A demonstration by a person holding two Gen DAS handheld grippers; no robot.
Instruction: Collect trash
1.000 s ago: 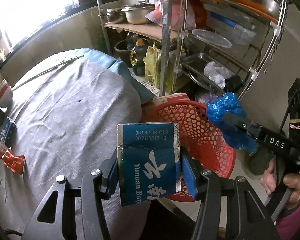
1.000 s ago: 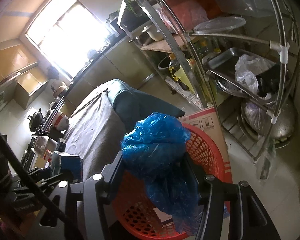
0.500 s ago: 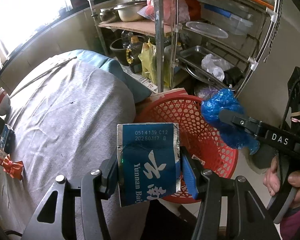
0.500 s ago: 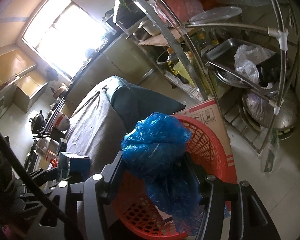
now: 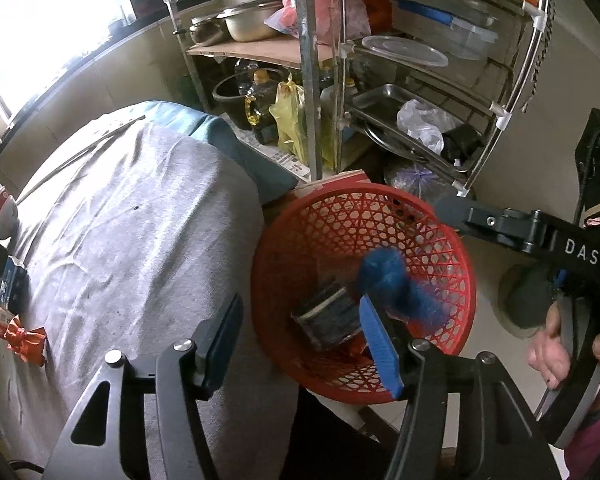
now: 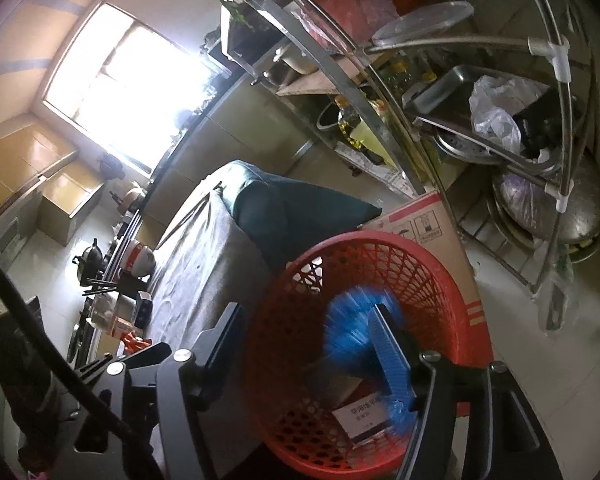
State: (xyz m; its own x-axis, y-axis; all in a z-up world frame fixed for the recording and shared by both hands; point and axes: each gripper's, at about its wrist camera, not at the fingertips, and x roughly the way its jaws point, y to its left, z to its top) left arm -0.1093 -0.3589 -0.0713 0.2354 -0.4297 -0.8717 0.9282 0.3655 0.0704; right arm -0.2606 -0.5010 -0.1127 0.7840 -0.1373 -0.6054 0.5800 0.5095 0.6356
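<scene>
- Spreading across the left of both views: grey cloth [image 5: 132,240] covering the table, with a teal cloth [image 6: 296,216] hanging off its far end toward the shelves.
- Standing behind, crowded with pots, lids and bags: metal rack [image 5: 312,80].
- Sitting on the floor just beside the table end, against a cardboard box [image 6: 432,232]: red mesh basket [image 5: 452,256], already holding trash.
- Hovering over the near side of the basket with jaws spread wide and nothing between them: left gripper [image 5: 304,344].
- Reaching in from the right over the basket rim, also gaping wide with nothing gripped: right gripper [image 6: 312,352], black arm marked "DAS", gripped by the person's hand [image 5: 556,344].
- Dropping as a motion-blurred streak inside the basket, close against the blue pad of the right gripper: blue plastic bag [image 5: 396,280].
- Lying tilted at the basket bottom, blurred, beside the bag: dark blue packet [image 5: 328,316].
- Resting deeper in the basket: white printed card [image 6: 360,416].
- Lying on the cloth at the far left edge, well apart from the basket: orange-red wrapper [image 5: 24,340] and a small blue carton [image 5: 10,284].
</scene>
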